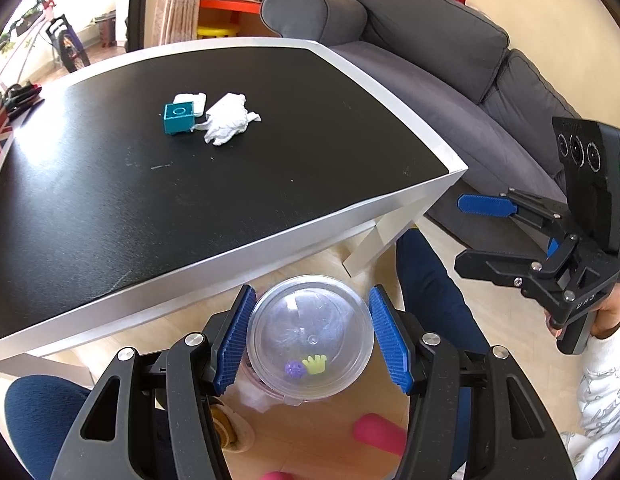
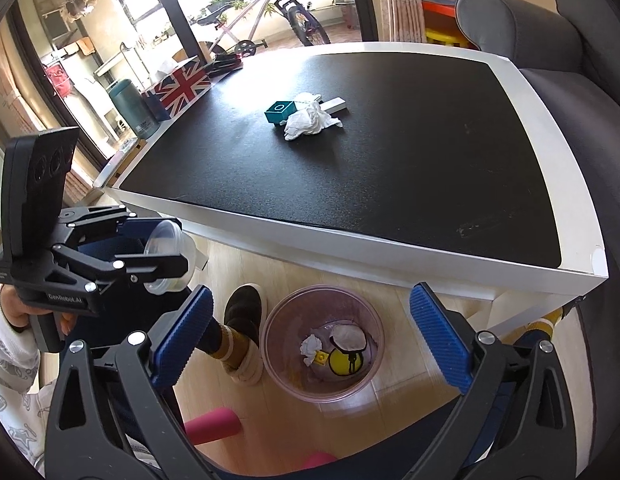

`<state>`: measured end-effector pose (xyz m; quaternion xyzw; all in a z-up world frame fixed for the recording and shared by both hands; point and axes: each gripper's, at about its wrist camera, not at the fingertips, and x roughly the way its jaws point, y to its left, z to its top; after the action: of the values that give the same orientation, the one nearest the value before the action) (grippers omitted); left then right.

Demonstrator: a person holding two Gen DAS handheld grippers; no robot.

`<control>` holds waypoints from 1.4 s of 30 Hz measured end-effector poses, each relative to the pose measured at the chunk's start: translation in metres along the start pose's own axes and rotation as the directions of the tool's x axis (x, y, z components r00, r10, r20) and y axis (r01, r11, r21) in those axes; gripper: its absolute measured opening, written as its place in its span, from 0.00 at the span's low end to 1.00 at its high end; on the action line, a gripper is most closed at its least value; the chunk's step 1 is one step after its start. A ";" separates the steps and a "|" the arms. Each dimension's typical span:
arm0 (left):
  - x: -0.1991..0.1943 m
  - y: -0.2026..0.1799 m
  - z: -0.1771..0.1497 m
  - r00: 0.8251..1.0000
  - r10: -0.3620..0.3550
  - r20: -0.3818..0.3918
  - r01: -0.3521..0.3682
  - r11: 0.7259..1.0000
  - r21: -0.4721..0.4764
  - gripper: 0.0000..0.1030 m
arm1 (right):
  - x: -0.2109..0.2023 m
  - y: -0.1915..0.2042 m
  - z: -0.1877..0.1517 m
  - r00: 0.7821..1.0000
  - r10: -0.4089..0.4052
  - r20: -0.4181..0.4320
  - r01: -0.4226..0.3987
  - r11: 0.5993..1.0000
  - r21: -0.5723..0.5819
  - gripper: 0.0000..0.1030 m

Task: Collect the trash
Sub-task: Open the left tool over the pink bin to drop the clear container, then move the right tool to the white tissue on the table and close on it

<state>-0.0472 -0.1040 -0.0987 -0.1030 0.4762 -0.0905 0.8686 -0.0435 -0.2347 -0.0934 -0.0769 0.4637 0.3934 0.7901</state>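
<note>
Left wrist | left hand-held gripper (image 1: 310, 336) clamps clear cup (image 1: 310, 344) | right hand-held gripper (image 2: 310, 336) wide, empty

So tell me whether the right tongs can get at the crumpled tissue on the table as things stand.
Probably yes. The right tongs are open and empty, and the black table lies bare between them and the crumpled tissue. Only the teal block sits close beside it.

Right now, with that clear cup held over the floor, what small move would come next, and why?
Probably reach the open right tool to the crumpled tissue on the table; the left tool holds the clear cup, and the bin sits below.
</note>
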 end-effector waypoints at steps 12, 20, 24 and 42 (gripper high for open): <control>0.010 -0.004 0.007 0.999 -0.029 -0.018 0.030 0.999 0.014 0.57 | -0.009 -0.012 0.003 1.000 -0.015 0.026 0.014 0.999 0.031 0.94; 0.012 -0.002 0.011 1.000 -0.028 -0.004 0.028 1.000 -0.003 0.92 | -0.009 -0.016 0.004 0.999 -0.023 0.023 0.022 0.999 0.042 0.94; 0.012 0.002 0.010 1.000 -0.017 -0.007 0.017 1.000 -0.017 0.93 | -0.006 -0.015 0.002 1.000 -0.023 0.015 0.023 0.999 0.042 0.95; -0.001 0.007 0.012 1.000 -0.012 0.024 0.013 0.999 -0.039 0.93 | -0.007 -0.009 0.007 1.000 -0.021 0.019 0.021 0.999 0.027 0.95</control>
<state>-0.0368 -0.0958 -0.0933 -0.1240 0.4670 -0.0854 0.8713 -0.0348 -0.2414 -0.0861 -0.0672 0.4606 0.3794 0.7996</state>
